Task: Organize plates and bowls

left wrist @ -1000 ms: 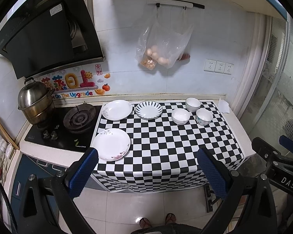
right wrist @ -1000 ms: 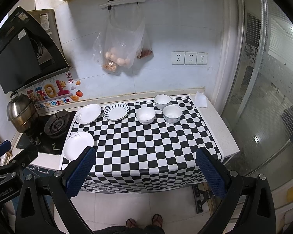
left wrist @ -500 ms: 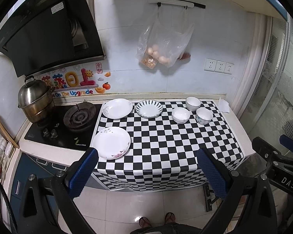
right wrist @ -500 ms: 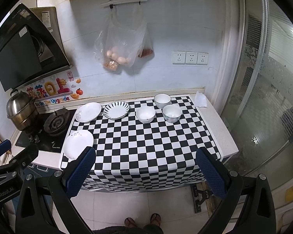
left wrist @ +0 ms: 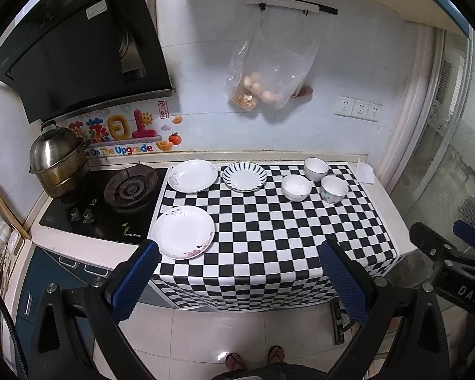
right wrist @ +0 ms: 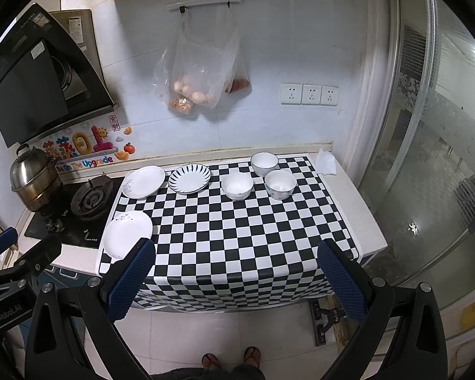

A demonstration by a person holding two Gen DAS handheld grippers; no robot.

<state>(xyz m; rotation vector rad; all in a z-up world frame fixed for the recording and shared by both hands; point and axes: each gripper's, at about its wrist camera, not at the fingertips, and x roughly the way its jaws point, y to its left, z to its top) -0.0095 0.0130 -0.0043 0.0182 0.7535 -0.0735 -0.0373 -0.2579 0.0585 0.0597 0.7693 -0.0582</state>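
On the checkered cloth (left wrist: 269,228) lie three plates: a white one (left wrist: 183,236) at the front left, a second white one (left wrist: 193,175) at the back left, and a blue-striped one (left wrist: 244,176) beside it. Three white bowls (left wrist: 296,187) (left wrist: 315,168) (left wrist: 333,189) cluster at the back right. In the right wrist view the same plates (right wrist: 128,233) (right wrist: 144,181) (right wrist: 190,178) and bowls (right wrist: 237,185) (right wrist: 264,163) (right wrist: 280,184) show. My left gripper (left wrist: 237,277) and right gripper (right wrist: 237,277) both hang open and empty, in front of the counter's near edge, above the floor.
A gas hob (left wrist: 129,188) with a steel pot (left wrist: 58,164) sits left of the cloth, under a black hood (left wrist: 79,53). A plastic bag of food (left wrist: 269,72) hangs on the wall. A crumpled tissue (left wrist: 365,172) lies at the back right corner. A person's feet (left wrist: 256,357) stand below.
Both views have shifted only slightly; the counter sits a touch farther away. Plates and bowls have not moved, and both grippers stay open.
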